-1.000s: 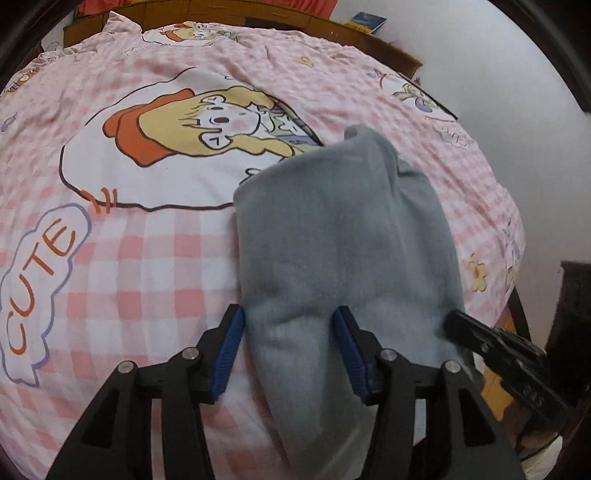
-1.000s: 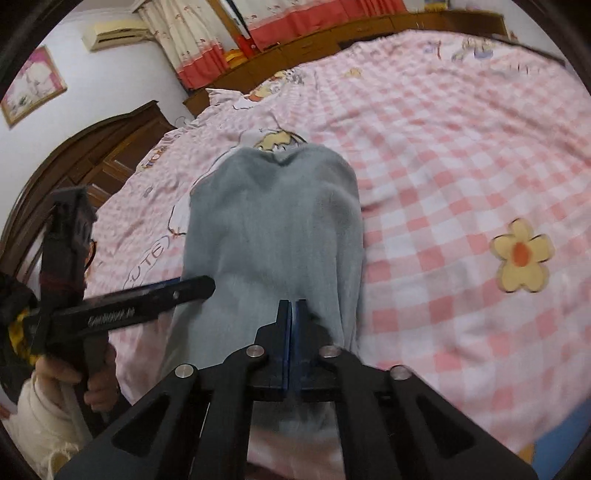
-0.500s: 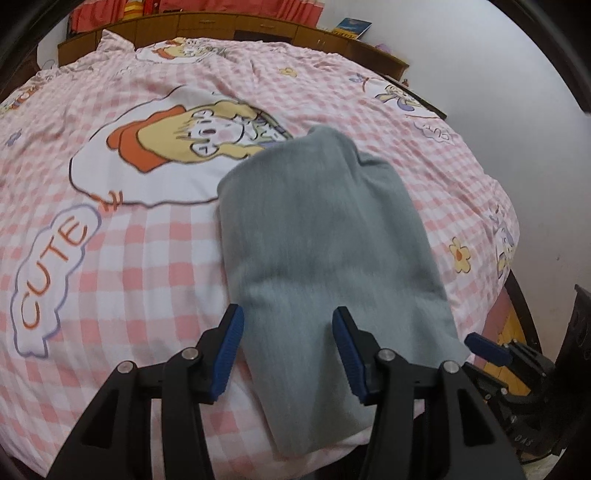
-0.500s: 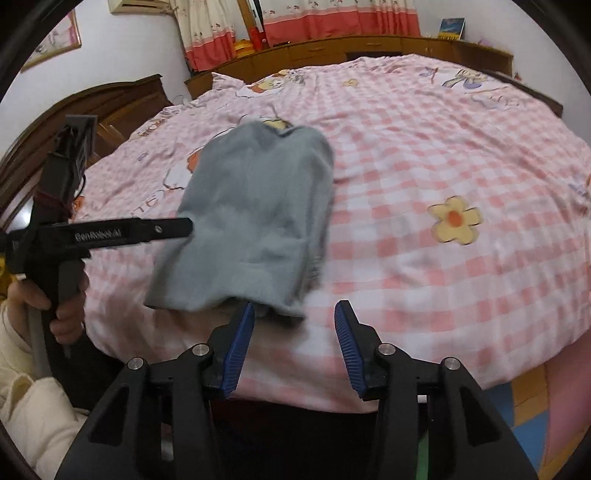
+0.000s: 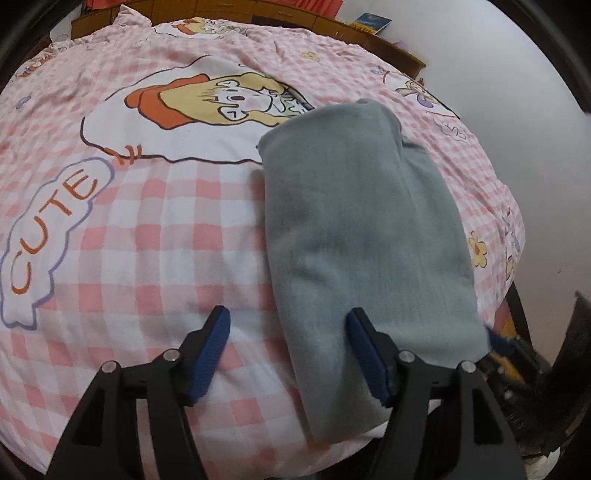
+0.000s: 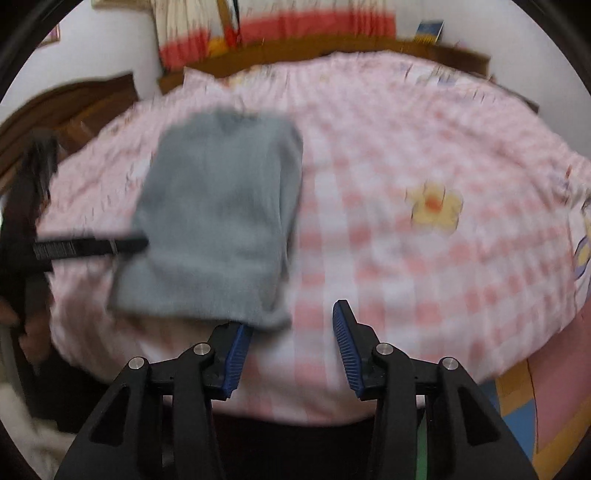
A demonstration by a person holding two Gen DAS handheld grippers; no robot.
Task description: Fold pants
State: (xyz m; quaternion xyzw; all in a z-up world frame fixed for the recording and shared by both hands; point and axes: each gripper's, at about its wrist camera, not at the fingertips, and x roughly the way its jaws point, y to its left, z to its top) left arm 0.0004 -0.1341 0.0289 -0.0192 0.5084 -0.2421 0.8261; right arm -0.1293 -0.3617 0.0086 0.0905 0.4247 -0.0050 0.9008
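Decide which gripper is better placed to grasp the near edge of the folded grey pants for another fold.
Left, probably: the left gripper is open, one finger already over the folded grey fleece pants. The right gripper, also open, sits just off their corner.

— Where are you working?

— You are in a home bedroom. Under you lies a bed (image 5: 155, 258) with a pink checked cover printed with a cartoon child (image 5: 221, 99) and the word "CUTE" (image 5: 48, 221).

— What else tells you so?

— You see red and cream curtains (image 6: 280, 29), a dark wooden headboard (image 6: 85, 103), and a wooden ledge (image 5: 369, 40) carrying a book (image 5: 371, 20).
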